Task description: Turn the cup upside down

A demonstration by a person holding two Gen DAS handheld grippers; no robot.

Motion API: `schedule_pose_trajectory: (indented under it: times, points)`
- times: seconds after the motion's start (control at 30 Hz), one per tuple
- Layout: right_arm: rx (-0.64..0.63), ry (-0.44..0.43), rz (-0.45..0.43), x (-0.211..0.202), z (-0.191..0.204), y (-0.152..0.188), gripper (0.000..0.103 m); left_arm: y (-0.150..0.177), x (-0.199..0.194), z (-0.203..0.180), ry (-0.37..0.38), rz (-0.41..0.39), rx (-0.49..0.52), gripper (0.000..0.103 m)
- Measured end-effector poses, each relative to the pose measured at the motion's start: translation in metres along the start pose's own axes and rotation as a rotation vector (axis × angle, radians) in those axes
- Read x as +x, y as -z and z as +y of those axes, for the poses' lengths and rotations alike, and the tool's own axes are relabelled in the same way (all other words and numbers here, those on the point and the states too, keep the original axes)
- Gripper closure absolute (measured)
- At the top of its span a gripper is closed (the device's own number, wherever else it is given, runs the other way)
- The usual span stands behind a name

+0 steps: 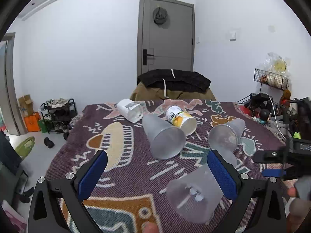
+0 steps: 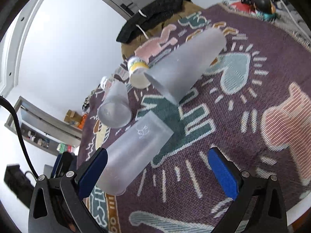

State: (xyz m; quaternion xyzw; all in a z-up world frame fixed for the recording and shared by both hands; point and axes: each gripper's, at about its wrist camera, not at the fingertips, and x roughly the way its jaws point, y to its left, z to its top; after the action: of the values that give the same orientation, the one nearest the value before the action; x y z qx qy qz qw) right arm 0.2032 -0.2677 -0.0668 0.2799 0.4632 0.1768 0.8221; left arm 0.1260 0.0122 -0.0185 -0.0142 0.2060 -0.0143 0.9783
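Five cups lie on their sides on a patterned cloth (image 1: 124,176) spread over the desk; none stands mouth-down, so the flip is judged not yet done.

Nearest, the left hand-held gripper (image 1: 157,172) is spread wide with nothing between its blue pads (image 1: 93,176). A frosted plastic cup (image 1: 194,192) lies just inside the right-hand pad, apparently touching or almost touching it, base toward the camera.

In the right wrist view the right hand-held gripper (image 2: 157,172) is likewise wide open and empty. The same frosted plastic cup (image 2: 136,153) lies with its rim end beside the left-hand pad, its base pointing away; whether pad and wall touch cannot be told.

Handling, as a judgement: the cup looks thin-walled, empty and very light, so it should roll or skid on the cloth at a slight nudge and dent under hard pressure. Its smooth tapered wall may slip toward the narrow end. A gentle grip across the middle of the wall, pads on opposite sides, seems best before turning the mouth downward.

Farther off lie a second frosted cup (image 1: 165,137) and a third frosted cup (image 1: 225,134), then a printed paper cup (image 1: 180,120) and a white cup (image 1: 130,109). Beyond the desk, dark clothes (image 1: 173,81) hang on a chair before a grey door (image 1: 165,35).
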Motion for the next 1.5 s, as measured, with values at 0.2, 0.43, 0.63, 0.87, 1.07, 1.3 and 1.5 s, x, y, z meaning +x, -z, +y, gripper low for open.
schedule_pose_trajectory:
  times: [0.2,0.43,0.63,0.87,1.07,1.3,1.5]
  points:
    - [0.029,-0.002,0.044,0.019,0.006,-0.002,0.0,0.007,-0.018,0.015,-0.027,-0.028,0.014,0.0]
    - [0.1,-0.018,0.074,0.038,0.009,-0.015,0.0,0.016,-0.026,0.039,-0.042,-0.047,-0.031,0.0]
    - [0.231,-0.053,0.145,0.057,0.003,-0.028,0.0,0.022,-0.03,0.061,-0.063,-0.057,-0.058,0.0]
    - [0.371,-0.016,0.22,0.069,-0.002,-0.037,0.0,0.029,-0.039,0.087,-0.071,-0.08,-0.114,0.0]
    - [0.434,0.052,0.258,0.082,0.005,-0.037,0.0,0.035,-0.044,0.111,-0.09,-0.093,-0.153,0.0]
    - [0.479,0.139,0.256,0.095,0.008,-0.041,0.0,0.044,-0.047,0.143,-0.099,-0.095,-0.228,0.0]
    - [0.487,0.206,0.201,0.093,0.011,-0.044,0.024,0.048,-0.049,0.155,-0.099,-0.106,-0.266,0.0]
